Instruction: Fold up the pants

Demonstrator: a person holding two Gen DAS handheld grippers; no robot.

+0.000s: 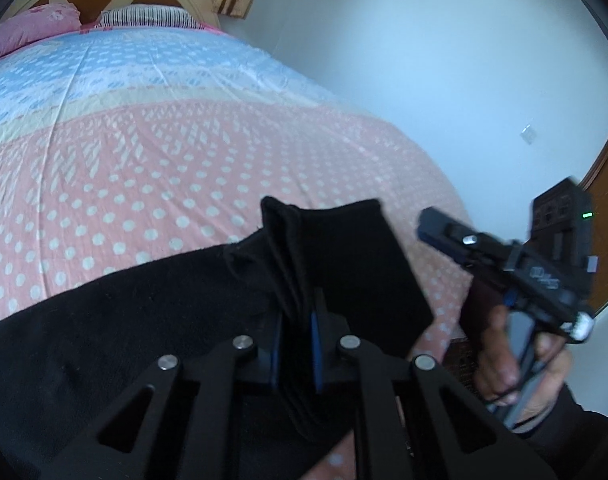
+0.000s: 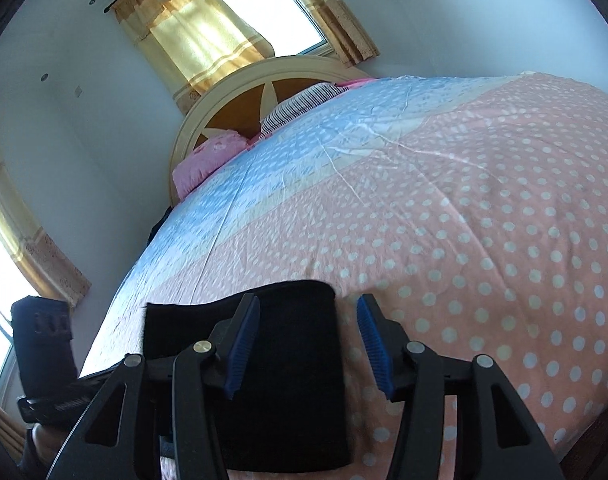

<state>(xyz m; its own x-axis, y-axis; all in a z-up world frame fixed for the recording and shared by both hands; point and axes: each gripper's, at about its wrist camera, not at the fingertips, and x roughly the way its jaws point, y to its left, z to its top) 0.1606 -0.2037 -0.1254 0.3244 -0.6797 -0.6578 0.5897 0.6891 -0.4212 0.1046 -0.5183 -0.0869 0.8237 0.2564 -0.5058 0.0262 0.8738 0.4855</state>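
The black pants [image 1: 144, 320] lie on the bed near its front edge. My left gripper [image 1: 296, 344] is shut on a bunched fold of the black pants and lifts it, so a flap [image 1: 367, 272] stands up. In the right wrist view the pants [image 2: 288, 380] show as a flat black panel under my right gripper [image 2: 307, 344], which is open and empty just above the cloth's right edge. The right gripper also shows in the left wrist view [image 1: 435, 228], held in a hand at the right.
The bed [image 2: 483, 220] has a pink polka-dot and blue cover. Pink and striped pillows [image 1: 36, 28] lie at the cream headboard [image 2: 232, 92]. A white wall [image 1: 423, 60] is right of the bed, a curtained window [image 2: 244, 20] behind it.
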